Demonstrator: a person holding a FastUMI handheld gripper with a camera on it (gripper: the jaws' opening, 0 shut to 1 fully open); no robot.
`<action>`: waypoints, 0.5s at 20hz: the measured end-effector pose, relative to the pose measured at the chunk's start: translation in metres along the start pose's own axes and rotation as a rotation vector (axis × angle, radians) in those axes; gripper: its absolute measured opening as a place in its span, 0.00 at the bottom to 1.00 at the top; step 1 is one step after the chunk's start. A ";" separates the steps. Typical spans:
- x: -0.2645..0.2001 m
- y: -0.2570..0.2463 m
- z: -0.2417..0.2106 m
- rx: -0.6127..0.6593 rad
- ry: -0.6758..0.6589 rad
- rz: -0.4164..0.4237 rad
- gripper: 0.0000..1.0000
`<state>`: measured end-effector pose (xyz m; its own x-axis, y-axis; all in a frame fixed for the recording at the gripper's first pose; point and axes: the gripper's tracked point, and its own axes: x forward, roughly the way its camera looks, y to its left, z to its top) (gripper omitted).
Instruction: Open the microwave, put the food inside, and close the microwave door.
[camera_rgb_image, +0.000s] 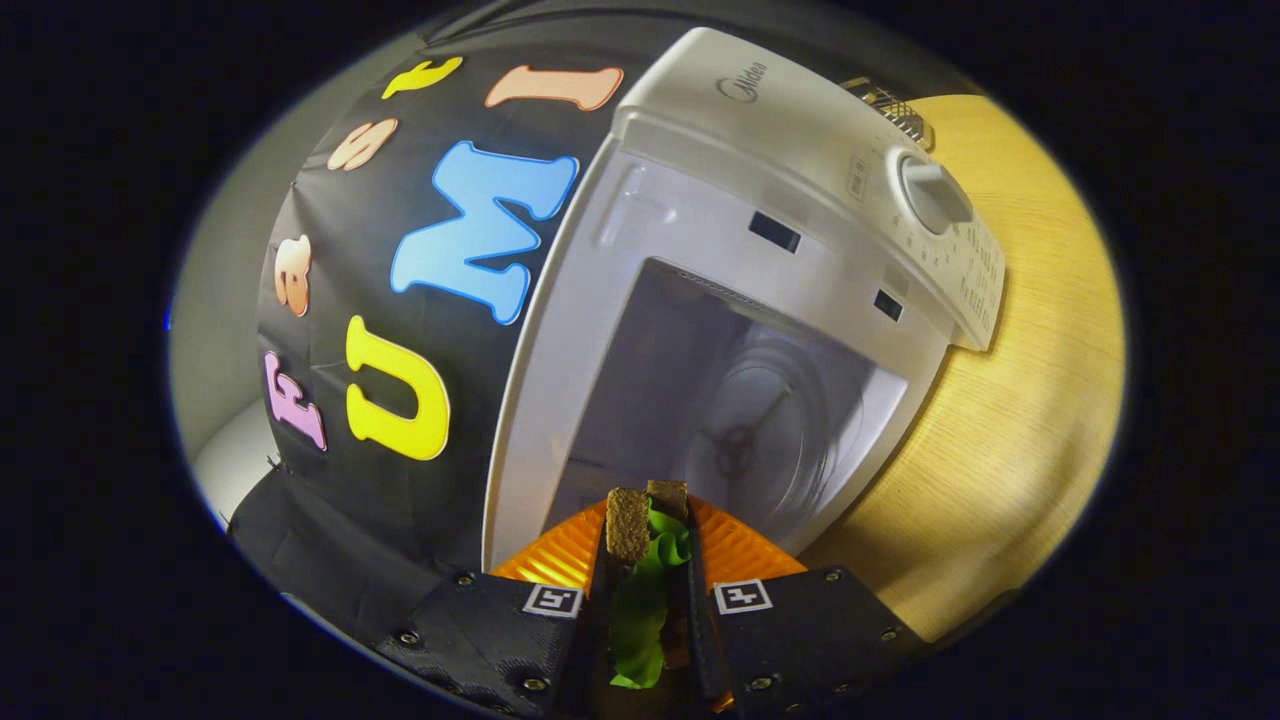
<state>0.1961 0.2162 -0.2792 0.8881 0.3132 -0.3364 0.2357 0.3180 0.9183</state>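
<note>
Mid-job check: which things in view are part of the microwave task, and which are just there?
Part of the job:
- microwave, cavity open
- glass turntable inside it
- sandwich, pinched between the fingers of the tool
- orange plate under the sandwich

Just there:
- wooden table
- wire rack behind the microwave

Glossy white plastic microwave (760, 130) on matt pale wood-grain table (1020, 420); ribbed orange plate (745, 550).
</note>
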 end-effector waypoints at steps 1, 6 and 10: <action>0.007 -0.002 0.000 0.012 -0.021 0.002 0.33; 0.038 -0.020 0.005 0.103 -0.124 0.002 0.33; 0.050 -0.032 0.013 0.103 -0.192 -0.029 0.33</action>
<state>0.2382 0.2106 -0.3228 0.9368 0.1256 -0.3264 0.2929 0.2281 0.9285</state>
